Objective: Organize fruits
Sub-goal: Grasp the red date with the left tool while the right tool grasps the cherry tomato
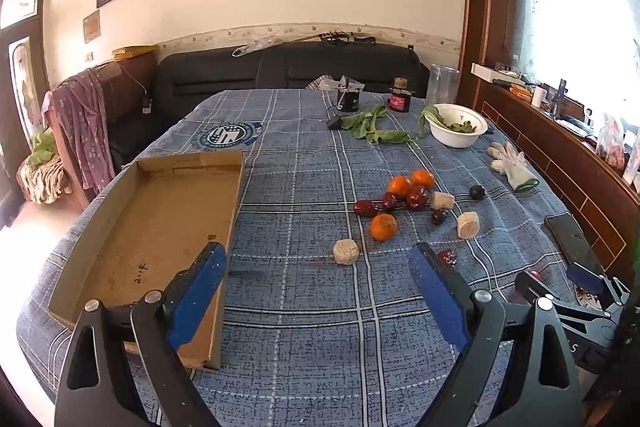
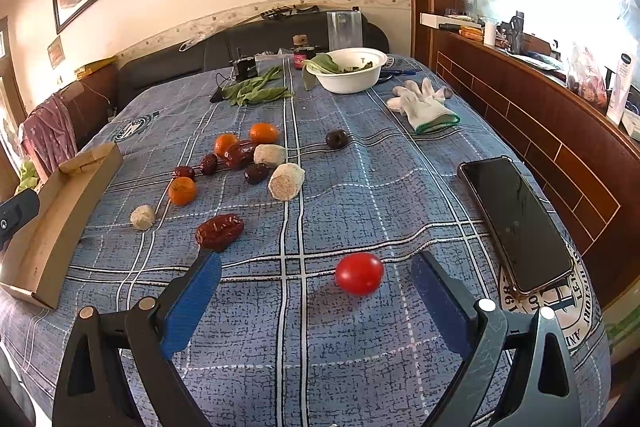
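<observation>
Tomato (image 2: 359, 273) sitting near table's front edge, just ahead of right gripper (image 2: 316, 277), jaws gaping wide, pinching nothing, nearer than left.

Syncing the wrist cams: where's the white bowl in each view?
Left wrist: white bowl upper right, far end of the table, greens inside, white glove below and to its right.
Right wrist: white bowl top centre, same greens, white glove lower right of it.
Shared landmark: the glove; also the clear container behind the bowl.
</observation>
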Demonstrator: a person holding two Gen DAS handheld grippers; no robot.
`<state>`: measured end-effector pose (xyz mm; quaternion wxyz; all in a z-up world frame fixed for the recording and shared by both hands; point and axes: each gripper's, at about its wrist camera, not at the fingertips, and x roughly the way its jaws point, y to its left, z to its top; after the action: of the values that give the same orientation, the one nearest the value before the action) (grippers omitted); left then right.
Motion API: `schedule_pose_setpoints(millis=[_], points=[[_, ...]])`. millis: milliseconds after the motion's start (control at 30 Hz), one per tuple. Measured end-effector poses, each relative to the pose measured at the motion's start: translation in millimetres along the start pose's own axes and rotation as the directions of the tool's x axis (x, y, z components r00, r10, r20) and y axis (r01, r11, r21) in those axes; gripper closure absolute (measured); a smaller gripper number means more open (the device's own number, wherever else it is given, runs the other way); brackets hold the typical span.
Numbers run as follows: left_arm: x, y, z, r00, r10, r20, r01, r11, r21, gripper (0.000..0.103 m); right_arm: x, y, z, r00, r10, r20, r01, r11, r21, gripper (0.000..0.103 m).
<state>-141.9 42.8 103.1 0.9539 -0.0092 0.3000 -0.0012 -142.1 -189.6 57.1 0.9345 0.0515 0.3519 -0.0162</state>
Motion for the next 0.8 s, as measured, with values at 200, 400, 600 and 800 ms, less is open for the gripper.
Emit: schedule_pose_setpoints(millis=[200, 400, 600, 800], points=[[6, -4, -1, 1.000, -0.025, -0.018, 0.025, 1.000, 0.011, 0.011, -2, -8, -2, 1.000, -0.007, 0.001, 0.007, 1.000, -0.005, 0.005], [17, 3, 0, 0.995, -0.086, -0.056, 0.086, 0.996, 0.000, 0.011, -11, -38, -10, 1.000, -0.029, -0.012, 0.029, 1.000, 0.006, 0.005], [36, -24, -1, 0.975, -0.189, -0.115, 0.197, 0.978, 0.068, 0.011, -7, -61, -12, 0.996, 0.038, -0.082, -0.036, 0.999, 0.035, 0.031], [70, -69, -2, 0.921, -0.313, -0.232, 0.349, 0.928, 0.133, 0.025, 13, -46, -4, 0.984, 0.132, -0.122, -0.130, 0.991, 0.026, 0.037]])
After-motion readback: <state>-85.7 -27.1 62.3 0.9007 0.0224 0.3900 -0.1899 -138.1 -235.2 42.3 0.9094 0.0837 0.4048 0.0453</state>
